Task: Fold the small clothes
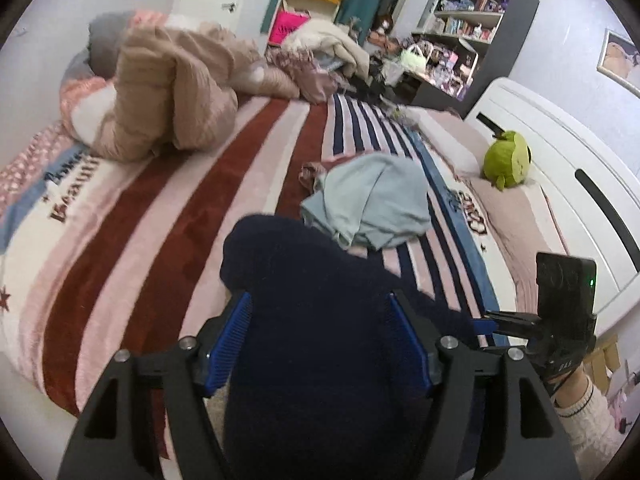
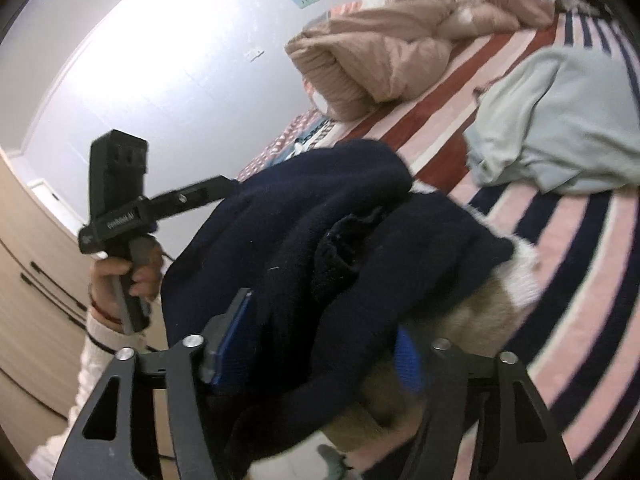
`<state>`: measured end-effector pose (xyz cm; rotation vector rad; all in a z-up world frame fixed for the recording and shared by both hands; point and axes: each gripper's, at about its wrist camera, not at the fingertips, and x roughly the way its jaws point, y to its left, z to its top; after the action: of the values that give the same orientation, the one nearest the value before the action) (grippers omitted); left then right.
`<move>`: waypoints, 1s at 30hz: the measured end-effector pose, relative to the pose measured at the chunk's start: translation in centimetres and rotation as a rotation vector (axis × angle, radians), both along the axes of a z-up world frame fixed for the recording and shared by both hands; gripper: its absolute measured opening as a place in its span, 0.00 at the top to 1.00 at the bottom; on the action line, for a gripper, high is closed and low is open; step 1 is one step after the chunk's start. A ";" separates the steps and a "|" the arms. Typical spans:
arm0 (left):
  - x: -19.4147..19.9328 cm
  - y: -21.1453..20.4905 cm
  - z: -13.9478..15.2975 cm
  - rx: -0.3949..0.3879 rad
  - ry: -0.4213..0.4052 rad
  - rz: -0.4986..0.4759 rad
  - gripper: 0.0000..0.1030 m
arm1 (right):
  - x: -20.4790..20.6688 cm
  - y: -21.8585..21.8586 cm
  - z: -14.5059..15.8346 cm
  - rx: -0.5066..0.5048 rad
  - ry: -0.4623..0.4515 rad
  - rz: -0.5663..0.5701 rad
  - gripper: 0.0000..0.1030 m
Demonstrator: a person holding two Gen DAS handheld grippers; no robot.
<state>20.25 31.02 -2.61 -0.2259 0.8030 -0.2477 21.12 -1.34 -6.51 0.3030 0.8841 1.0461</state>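
A dark navy fleece garment (image 1: pixel 320 320) hangs between both grippers over the near edge of the striped bed. My left gripper (image 1: pixel 320 336) has its blue pads (image 1: pixel 230 344) pressed on either side of the navy cloth. My right gripper (image 2: pixel 316 344) also clamps the navy garment (image 2: pixel 320 240), with a tan fuzzy part (image 2: pixel 460 320) showing beneath it. A crumpled light blue garment (image 1: pixel 372 204) lies on the bed beyond; it also shows in the right wrist view (image 2: pixel 560 120). The right gripper's body shows in the left wrist view (image 1: pixel 560 308), and the left one's in the right wrist view (image 2: pixel 120 208).
A striped pink, red and navy blanket (image 1: pixel 160 220) covers the bed. A bunched beige quilt (image 1: pixel 172 88) lies at the far left. A green plush toy (image 1: pixel 506 160) sits by the white headboard (image 1: pixel 560 160). A cluttered shelf (image 1: pixel 468 28) stands behind. A wooden wardrobe (image 2: pixel 24 280) is at the left.
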 end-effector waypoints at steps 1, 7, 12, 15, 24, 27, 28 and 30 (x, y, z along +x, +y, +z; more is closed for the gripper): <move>-0.6 -0.7 0.7 0.010 -0.020 -0.002 0.37 | -0.2 -0.6 0.2 -0.010 -0.016 -0.010 0.39; -3.3 -6.7 3.8 0.099 -0.137 -0.006 0.35 | -1.2 -6.4 0.6 -0.037 -0.068 -0.124 0.37; -4.8 -14.1 5.3 0.131 -0.276 -0.036 0.34 | -1.8 -12.5 -0.2 -0.134 -0.109 -0.303 0.37; -6.3 -19.2 5.7 0.146 -0.369 -0.046 0.34 | -3.6 -17.3 0.7 -0.202 -0.222 -0.438 0.37; -11.3 -30.7 3.6 0.226 -0.612 0.012 0.12 | -12.6 -27.0 2.8 -0.360 -0.497 -0.671 0.28; -12.0 -33.3 2.0 0.228 -0.630 0.028 0.02 | -15.7 -29.0 2.6 -0.352 -0.538 -0.733 0.25; -11.8 -34.0 1.6 0.224 -0.630 0.030 0.01 | -16.4 -29.2 2.6 -0.350 -0.550 -0.742 0.18; -12.1 -35.1 0.7 0.222 -0.628 0.040 0.01 | -18.2 -29.4 2.4 -0.353 -0.587 -0.759 0.02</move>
<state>8.15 -4.11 -1.95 0.0500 0.1986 -0.1741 2.93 -30.72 -4.10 0.0098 0.3440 0.2270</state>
